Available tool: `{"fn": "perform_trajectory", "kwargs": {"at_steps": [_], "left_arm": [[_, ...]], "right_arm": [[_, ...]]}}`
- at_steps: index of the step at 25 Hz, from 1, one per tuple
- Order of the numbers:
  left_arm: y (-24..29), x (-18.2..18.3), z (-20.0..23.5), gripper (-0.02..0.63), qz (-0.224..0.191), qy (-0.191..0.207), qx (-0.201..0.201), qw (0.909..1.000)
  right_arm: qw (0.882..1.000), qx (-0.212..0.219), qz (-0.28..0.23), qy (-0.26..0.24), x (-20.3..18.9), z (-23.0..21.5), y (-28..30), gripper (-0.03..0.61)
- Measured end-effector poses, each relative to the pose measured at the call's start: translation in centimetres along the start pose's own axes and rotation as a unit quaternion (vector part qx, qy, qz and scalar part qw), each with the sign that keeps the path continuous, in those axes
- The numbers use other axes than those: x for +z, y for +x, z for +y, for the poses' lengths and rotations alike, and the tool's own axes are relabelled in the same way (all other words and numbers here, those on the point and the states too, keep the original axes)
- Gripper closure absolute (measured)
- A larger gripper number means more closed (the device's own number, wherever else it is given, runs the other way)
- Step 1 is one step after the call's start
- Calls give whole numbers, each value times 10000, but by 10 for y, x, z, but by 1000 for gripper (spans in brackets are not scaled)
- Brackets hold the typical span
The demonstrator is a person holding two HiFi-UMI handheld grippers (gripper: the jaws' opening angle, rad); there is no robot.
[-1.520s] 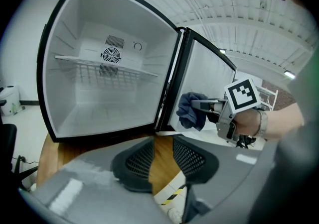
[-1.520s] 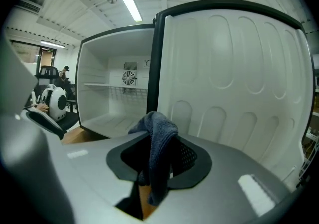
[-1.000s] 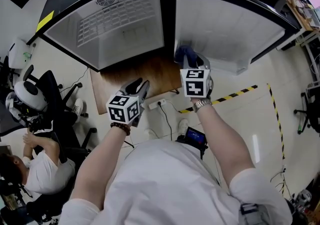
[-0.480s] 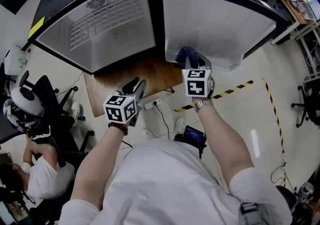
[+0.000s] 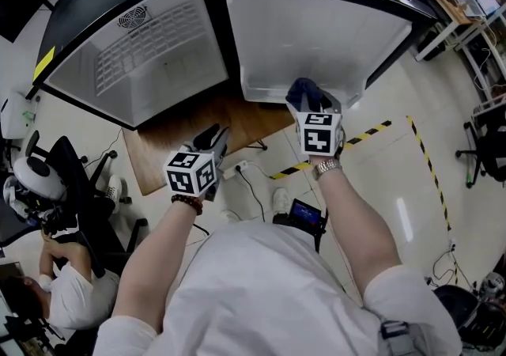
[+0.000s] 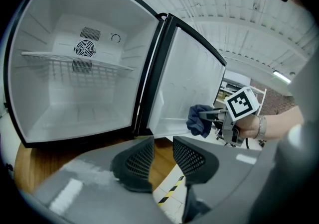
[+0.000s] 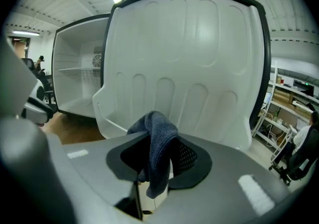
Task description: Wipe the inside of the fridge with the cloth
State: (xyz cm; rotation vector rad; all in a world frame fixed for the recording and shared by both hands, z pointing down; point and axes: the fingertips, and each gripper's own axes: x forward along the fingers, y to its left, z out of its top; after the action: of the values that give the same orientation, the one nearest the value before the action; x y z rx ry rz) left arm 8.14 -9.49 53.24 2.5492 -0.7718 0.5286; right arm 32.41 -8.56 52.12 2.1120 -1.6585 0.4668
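The fridge (image 5: pixel 150 54) stands open on my left, white inside with a wire shelf (image 6: pixel 75 63) and a fan grille. Its door (image 5: pixel 316 38) swings out to the right, its white liner (image 7: pixel 189 68) facing me. My right gripper (image 5: pixel 311 103) is shut on a dark blue cloth (image 5: pixel 303 92), held at the door liner's lower edge. In the right gripper view the cloth (image 7: pixel 158 141) hangs bunched between the jaws. My left gripper (image 5: pixel 215 138) hovers open with nothing in it, below the fridge's front. From it I see the cloth (image 6: pixel 199 120) against the door.
A wooden platform (image 5: pixel 190 129) lies under the fridge. Yellow-black tape (image 5: pixel 360 139) crosses the floor at the right, and a power strip with a cable (image 5: pixel 237 168) lies near my feet. A seated person (image 5: pixel 55 299) and office chairs are at the left.
My right gripper has carried the cloth rightward along the bottom of the door liner. My left gripper has shifted a little the same way. Both grips are unchanged.
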Motion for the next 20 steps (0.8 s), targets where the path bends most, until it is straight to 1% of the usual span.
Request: {"fn": "perform_trajectory", "kwargs": {"at_steps": [9, 14, 18, 20], "left_arm": [[27, 10, -31, 495, 36, 145, -336, 9993], [43, 17, -47, 495, 48, 7, -515, 9987], [59, 21, -61, 494, 85, 36, -644, 9979], [68, 24, -66, 489, 86, -71, -698, 9975]], "right_arm": [[9990, -404, 104, 170, -19, -52, -15, 479], [9981, -550, 122, 240, -25, -75, -22, 479], [9974, -647, 122, 293, -29, -92, -30, 479], [9972, -676, 116, 305, -30, -100, -33, 479]]}}
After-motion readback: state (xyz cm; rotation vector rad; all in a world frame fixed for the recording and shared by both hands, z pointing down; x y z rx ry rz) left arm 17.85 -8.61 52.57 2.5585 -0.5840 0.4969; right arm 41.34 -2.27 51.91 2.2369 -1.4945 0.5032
